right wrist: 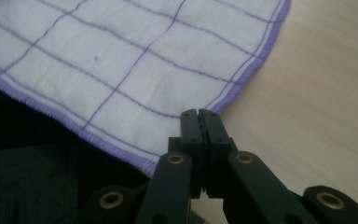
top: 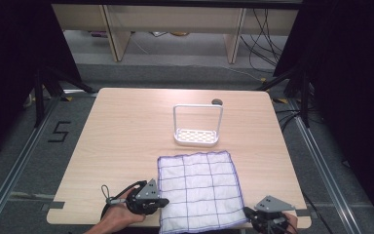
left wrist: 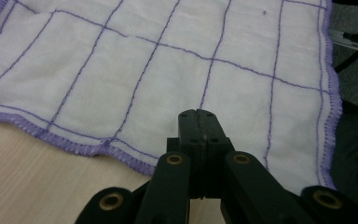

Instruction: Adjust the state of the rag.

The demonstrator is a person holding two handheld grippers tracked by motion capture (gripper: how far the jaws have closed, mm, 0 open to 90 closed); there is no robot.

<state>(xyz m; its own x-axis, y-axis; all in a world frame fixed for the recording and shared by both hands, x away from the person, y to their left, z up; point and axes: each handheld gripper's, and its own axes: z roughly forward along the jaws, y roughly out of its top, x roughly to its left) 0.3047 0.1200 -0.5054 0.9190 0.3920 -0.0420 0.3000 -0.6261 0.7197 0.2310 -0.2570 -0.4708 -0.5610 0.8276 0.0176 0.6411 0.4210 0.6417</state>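
Cloth, white with a purple grid and purple stitched hem, lies spread flat on the near right part of the table; its near edge hangs over the table's front edge, and the overhanging strip is cut off by the bottom of the high view.

Left gripper: at the cloth's left hem near the front corner. In the left gripper view the jaws are pressed together over the cloth, tips above the white field just inside the hem. Whether any fabric is pinched between them cannot be told (the jaw bodies hide the contact spot).

Right gripper: at the cloth's front right corner, partly cut off by the frame bottom in the high view. In the right gripper view the jaws are also closed tight, tips over the hem where it turns the corner; a pinch on the hem cannot be confirmed either.

Hands: left hand partly visible, right hand mostly out of frame.

White rack with a perforated base and a tall hoop handle stands beyond the cloth, apart from it. Small dark round object sits behind it by the far edge (too small to identify).

Writing: black "5" marked on the floor left of the table. No label readable on the cloth.
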